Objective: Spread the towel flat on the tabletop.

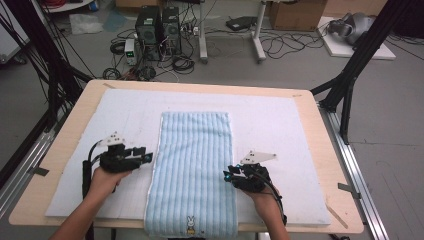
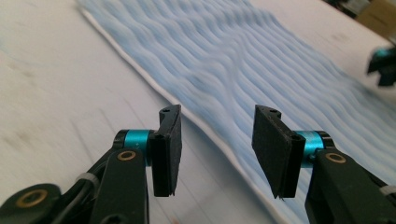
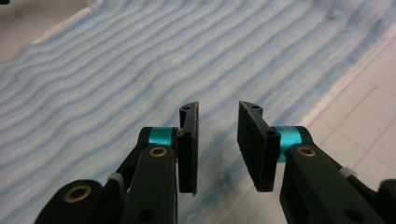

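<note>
A light blue ribbed towel point(image 1: 192, 170) lies flat along the middle of the table, with a small rabbit print at its near end. My left gripper point(image 1: 148, 156) hovers at the towel's left edge point(image 2: 196, 121), open, with nothing between its pads. At the towel's right edge point(image 3: 327, 100) my right gripper point(image 1: 227, 176) is also open, with a narrower gap and nothing held. The left gripper's jaws point(image 2: 217, 144) straddle the white hem. The right gripper's jaws point(image 3: 217, 144) point across the blue cloth. The far right gripper point(image 2: 384, 65) appears at the edge of the left gripper view.
A white mat point(image 1: 280, 125) covers the wooden table point(image 1: 75, 115) under the towel. Black frame posts point(image 1: 350, 75) stand at both sides. Computers and cables point(image 1: 160, 35) sit on the floor beyond the table.
</note>
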Tool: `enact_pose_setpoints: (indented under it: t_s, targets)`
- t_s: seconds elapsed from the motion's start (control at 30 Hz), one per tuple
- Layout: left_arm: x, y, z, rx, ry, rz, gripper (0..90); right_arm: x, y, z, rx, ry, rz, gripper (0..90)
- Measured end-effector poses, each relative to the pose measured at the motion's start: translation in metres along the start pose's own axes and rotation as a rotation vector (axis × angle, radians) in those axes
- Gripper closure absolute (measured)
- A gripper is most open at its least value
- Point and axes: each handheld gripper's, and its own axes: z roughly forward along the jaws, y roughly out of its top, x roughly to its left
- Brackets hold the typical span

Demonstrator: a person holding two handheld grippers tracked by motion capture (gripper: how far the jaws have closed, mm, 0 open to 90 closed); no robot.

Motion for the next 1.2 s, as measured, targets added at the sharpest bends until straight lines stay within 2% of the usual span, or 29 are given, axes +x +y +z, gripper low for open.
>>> enact_pose_setpoints:
  t_s: [0.03, 0.07, 0.1, 0.17, 0.2, 0.23, 0.27, 0.37, 0.43, 0.47, 0.6, 0.63, 0.67, 0.7, 0.73, 0.77, 0.8, 0.83, 0.87, 0.9, 0.97, 1.0, 1.03, 1.07, 1.1, 1.13, 1.2]
  targets:
    - [0.0, 0.0, 0.0, 0.0, 0.0, 0.0, 53.8, -0.002, 0.0, 0.001, -0.005, -0.004, 0.007, 68.0]
    - [0.01, 0.009, 0.01, -0.012, 0.039, 0.003, 55.1, -0.002, 0.001, 0.0, -0.008, 0.002, 0.01, 67.6]
    - [0.01, 0.009, 0.01, -0.012, 0.039, 0.003, 55.2, -0.002, 0.001, 0.0, -0.014, 0.003, 0.008, 67.2]
    - [0.024, 0.021, 0.028, -0.01, 0.082, 0.017, 57.7, -0.003, 0.001, -0.001, -0.027, 0.007, 0.008, 66.2]
    - [0.024, 0.021, 0.028, -0.01, 0.082, 0.017, 58.6, -0.003, 0.001, -0.001, -0.027, 0.007, 0.008, 66.2]
    - [0.034, 0.028, 0.042, -0.016, 0.103, 0.023, 58.8, -0.004, 0.001, -0.001, -0.029, 0.006, 0.007, 65.0]
    - [0.034, 0.028, 0.042, -0.016, 0.103, 0.023, 59.6, -0.005, 0.001, -0.001, -0.029, 0.005, 0.007, 64.2]
    - [0.047, 0.04, 0.067, -0.01, 0.118, 0.007, 61.7, -0.004, 0.001, 0.0, -0.031, -0.001, 0.008, 62.4]
    - [0.048, 0.041, 0.073, -0.006, 0.127, 0.007, 62.2, -0.004, 0.001, 0.0, -0.031, 0.0, 0.004, 62.1]
    - [0.05, 0.044, 0.084, 0.025, 0.141, 0.014, 62.8, -0.005, 0.002, 0.0, -0.034, -0.013, -0.003, 60.9]
    - [0.048, 0.048, 0.102, 0.079, 0.188, 0.045, 64.0, -0.009, 0.006, -0.002, -0.054, -0.045, 0.001, 59.1]
    - [0.047, 0.048, 0.105, 0.09, 0.207, 0.054, 66.2, -0.011, 0.007, -0.002, -0.058, -0.042, 0.002, 58.8]
    - [0.045, 0.049, 0.106, 0.099, 0.239, 0.08, 71.2, -0.013, 0.008, -0.003, -0.069, -0.048, -0.005, 58.6]
    - [0.045, 0.049, 0.106, 0.099, 0.239, 0.08, 79.4, -0.015, 0.008, -0.003, -0.074, -0.048, 0.001, 58.2]
    - [0.044, 0.05, 0.108, 0.099, 0.247, 0.099, 85.5, -0.017, 0.009, -0.003, -0.068, -0.049, 0.009, 58.0]
    - [0.044, 0.05, 0.108, 0.099, 0.247, 0.099, 87.0, -0.019, 0.01, -0.003, -0.069, -0.054, 0.008, 57.9]
    - [0.045, 0.052, 0.109, 0.085, 0.295, 0.106, 87.8, -0.022, 0.01, -0.003, -0.072, -0.059, 0.009, 57.8]
    - [0.047, 0.052, 0.109, 0.08, 0.3, 0.089, 87.9, -0.024, 0.012, -0.002, -0.073, -0.063, 0.014, 57.8]
    - [0.047, 0.052, 0.109, 0.08, 0.3, 0.089, 87.6, -0.027, 0.013, -0.002, -0.076, -0.066, 0.019, 57.4]
    - [0.05, 0.052, 0.108, 0.074, 0.296, 0.066, 85.2, -0.029, 0.014, -0.001, -0.074, -0.077, 0.023, 57.0]
    - [0.052, 0.052, 0.106, 0.075, 0.295, 0.046, 66.7, -0.034, 0.016, 0.002, -0.073, -0.099, 0.023, 56.5]
    - [0.054, 0.052, 0.104, 0.077, 0.292, 0.04, 61.9, -0.035, 0.017, 0.005, -0.063, -0.119, 0.026, 56.6]
    - [0.054, 0.052, 0.104, 0.077, 0.292, 0.04, 60.1, -0.035, 0.017, 0.005, -0.063, -0.119, 0.026, 56.6]
    - [0.055, 0.051, 0.101, 0.072, 0.281, 0.028, 58.2, -0.039, 0.022, 0.013, -0.035, -0.192, 0.005, 61.1]
    - [0.056, 0.051, 0.098, 0.062, 0.27, 0.021, 58.2, -0.039, 0.022, 0.013, -0.035, -0.192, 0.005, 61.1]
    - [0.055, 0.048, 0.092, 0.024, 0.25, 0.012, 56.2, -0.043, 0.026, 0.021, -0.021, -0.213, -0.007, 70.0]
    - [0.054, 0.046, 0.087, 0.017, 0.214, 0.02, 51.1, -0.049, 0.032, 0.03, -0.007, -0.235, -0.032, 73.7]
